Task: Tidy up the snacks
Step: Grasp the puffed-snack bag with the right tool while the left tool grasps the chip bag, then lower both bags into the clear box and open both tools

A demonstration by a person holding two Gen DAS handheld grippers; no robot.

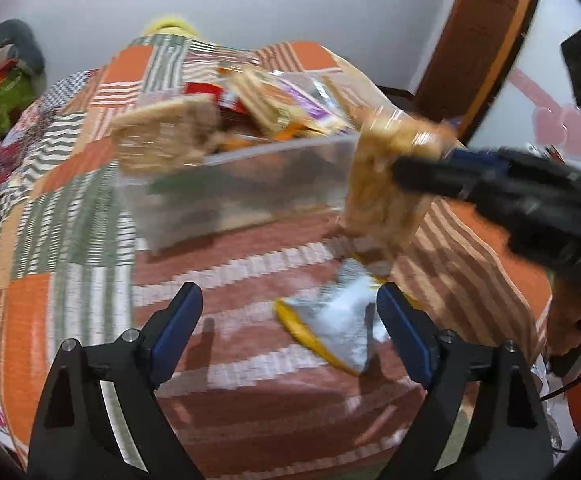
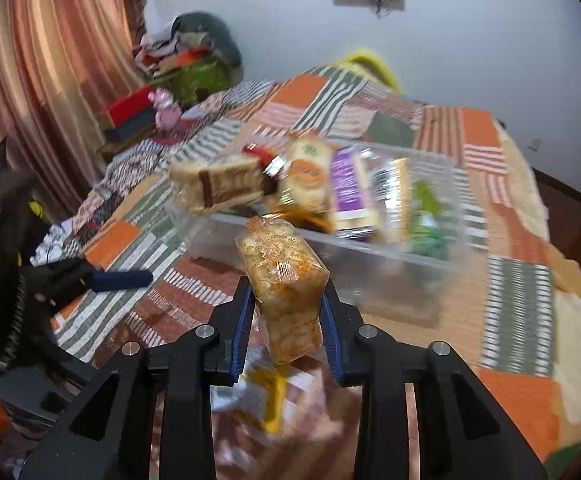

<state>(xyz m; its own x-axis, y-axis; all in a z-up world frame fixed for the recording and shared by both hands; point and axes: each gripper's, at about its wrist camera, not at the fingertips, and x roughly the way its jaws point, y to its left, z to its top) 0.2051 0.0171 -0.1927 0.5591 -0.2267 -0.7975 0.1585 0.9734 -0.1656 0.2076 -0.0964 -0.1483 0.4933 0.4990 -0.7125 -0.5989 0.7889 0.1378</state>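
A clear plastic bin sits on a patchwork bedspread and holds several snack packs. My right gripper is shut on a clear bag of golden biscuits and holds it above the bed in front of the bin. The same bag hangs from that gripper in the left wrist view, at the bin's right end. My left gripper is open and empty. A white and yellow snack packet lies on the bedspread by its right finger.
A wafer pack overhangs the bin's left end. Clothes and toys pile by the striped curtain. A wooden frame stands at the bed's right side.
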